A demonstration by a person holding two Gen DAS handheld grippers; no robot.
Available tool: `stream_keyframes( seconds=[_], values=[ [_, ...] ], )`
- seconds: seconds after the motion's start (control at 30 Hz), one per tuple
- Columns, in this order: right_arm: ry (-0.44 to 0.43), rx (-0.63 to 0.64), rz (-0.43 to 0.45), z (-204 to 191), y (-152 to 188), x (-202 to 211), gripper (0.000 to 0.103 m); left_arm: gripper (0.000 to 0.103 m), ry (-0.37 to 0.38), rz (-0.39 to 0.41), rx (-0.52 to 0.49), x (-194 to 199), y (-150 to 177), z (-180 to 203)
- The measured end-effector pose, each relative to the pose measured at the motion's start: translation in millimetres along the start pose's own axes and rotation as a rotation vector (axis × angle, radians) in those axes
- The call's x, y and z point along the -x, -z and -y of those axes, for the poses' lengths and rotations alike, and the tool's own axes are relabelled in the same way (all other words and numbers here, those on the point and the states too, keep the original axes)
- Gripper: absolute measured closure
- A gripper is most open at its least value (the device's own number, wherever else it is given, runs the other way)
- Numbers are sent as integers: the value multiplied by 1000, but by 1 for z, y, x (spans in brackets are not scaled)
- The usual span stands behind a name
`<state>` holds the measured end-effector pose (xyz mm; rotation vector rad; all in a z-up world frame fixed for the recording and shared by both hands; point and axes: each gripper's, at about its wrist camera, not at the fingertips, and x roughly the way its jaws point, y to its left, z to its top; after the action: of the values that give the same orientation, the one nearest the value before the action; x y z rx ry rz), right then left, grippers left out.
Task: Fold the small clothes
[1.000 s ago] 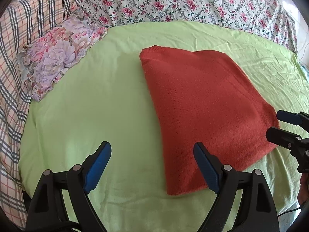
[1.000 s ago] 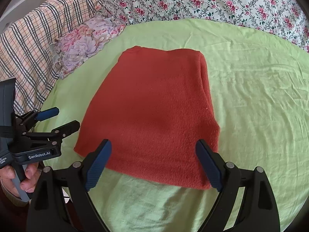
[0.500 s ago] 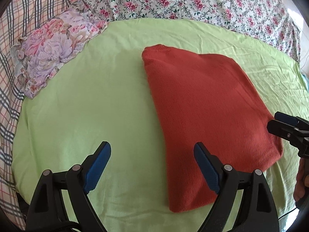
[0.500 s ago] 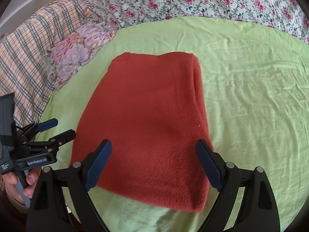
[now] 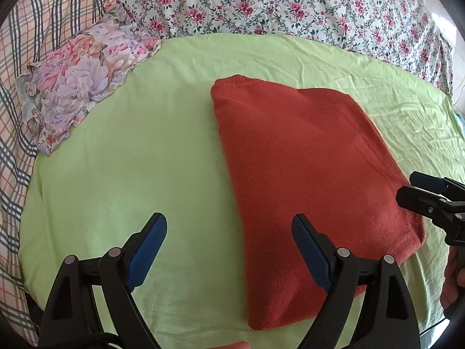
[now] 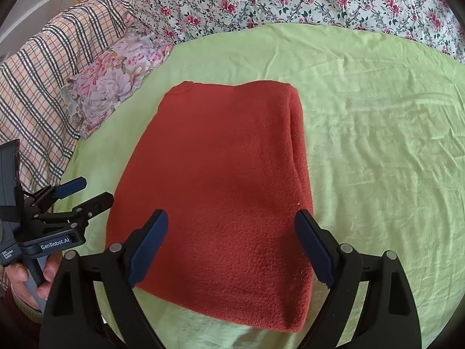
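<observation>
A rust-red knit garment (image 5: 305, 168) lies folded into a flat rectangle on the green sheet (image 5: 130, 160); it also shows in the right wrist view (image 6: 221, 180). My left gripper (image 5: 229, 247) is open and empty, hovering over the sheet at the garment's near left edge. My right gripper (image 6: 231, 244) is open and empty above the garment's near end. Each gripper shows in the other's view: the right one (image 5: 412, 186) at the garment's right edge, the left one (image 6: 87, 192) at its left edge.
A purple-pink floral pillow (image 5: 81, 81) lies at the far left of the sheet. A flowered bedspread (image 5: 290, 3) runs along the back. A plaid blanket (image 5: 35, 29) covers the left side. Bare green sheet (image 6: 377, 145) extends right of the garment.
Both grippers have shifted slightly over the bed, the views drifting lower and closer to the garment. The garment has not moved. Both grippers stay open.
</observation>
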<state>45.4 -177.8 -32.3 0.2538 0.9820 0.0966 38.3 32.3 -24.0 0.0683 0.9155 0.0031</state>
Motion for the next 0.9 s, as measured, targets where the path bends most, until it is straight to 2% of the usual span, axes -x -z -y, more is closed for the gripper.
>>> stream_keyframes(
  seconds=[0.9],
  values=[
    [-17,33,38,-15,20,9,14,12,0,45,-36,17,18,9]
  ],
)
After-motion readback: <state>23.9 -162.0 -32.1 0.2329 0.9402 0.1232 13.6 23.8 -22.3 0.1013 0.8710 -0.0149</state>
